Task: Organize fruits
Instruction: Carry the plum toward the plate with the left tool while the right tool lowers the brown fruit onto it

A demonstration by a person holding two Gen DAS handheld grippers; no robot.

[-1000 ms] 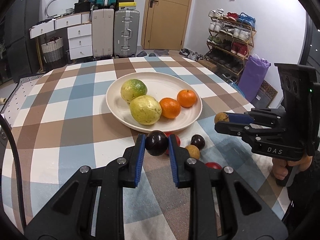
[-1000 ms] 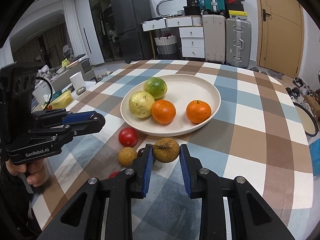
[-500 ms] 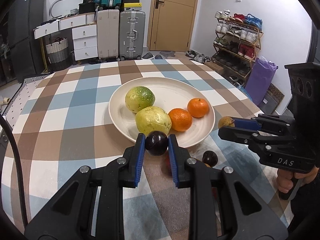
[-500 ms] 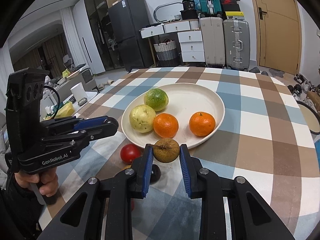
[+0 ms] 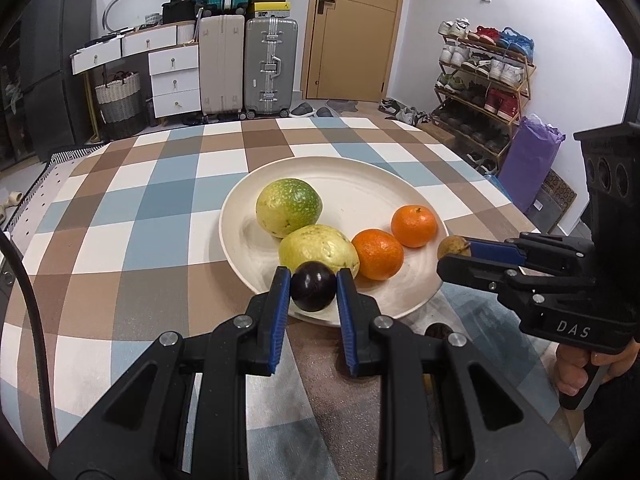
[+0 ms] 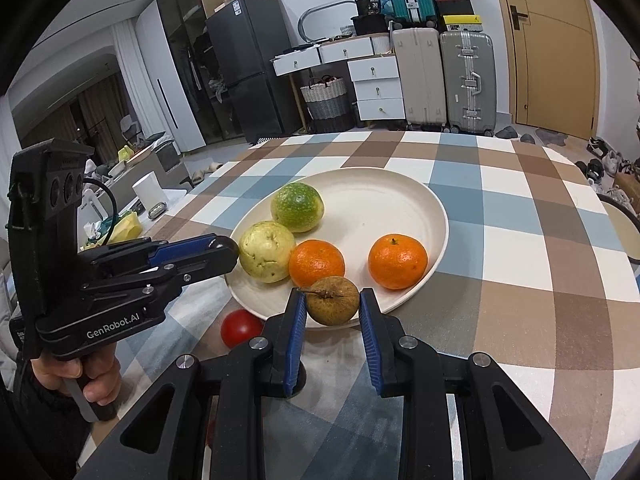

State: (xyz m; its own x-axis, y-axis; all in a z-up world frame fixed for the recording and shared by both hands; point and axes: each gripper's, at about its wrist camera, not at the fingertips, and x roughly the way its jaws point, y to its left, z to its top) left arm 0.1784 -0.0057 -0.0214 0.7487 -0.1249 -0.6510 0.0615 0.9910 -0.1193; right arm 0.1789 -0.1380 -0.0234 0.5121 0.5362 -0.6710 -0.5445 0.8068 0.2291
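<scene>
My left gripper [image 5: 312,292] is clamped on a dark plum [image 5: 312,286] over the near rim of the plate [image 5: 360,184]. My right gripper [image 6: 333,308] pinches a brown fruit [image 6: 333,306], also at the plate's near edge, beside an orange [image 6: 317,263].

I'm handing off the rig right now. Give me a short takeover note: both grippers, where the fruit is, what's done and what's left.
Left gripper: jaws shut on a dark plum, at the plate's near rim.
Right gripper: jaws shut on a brown fruit, also over the near rim.
Plate: holds two green-yellow guavas and two oranges.
Done: those four are plated.
Left: release both held fruits onto the plate, then collect the red fruit on the tablecloth; another dark fruit lies partly hidden near it.
</scene>
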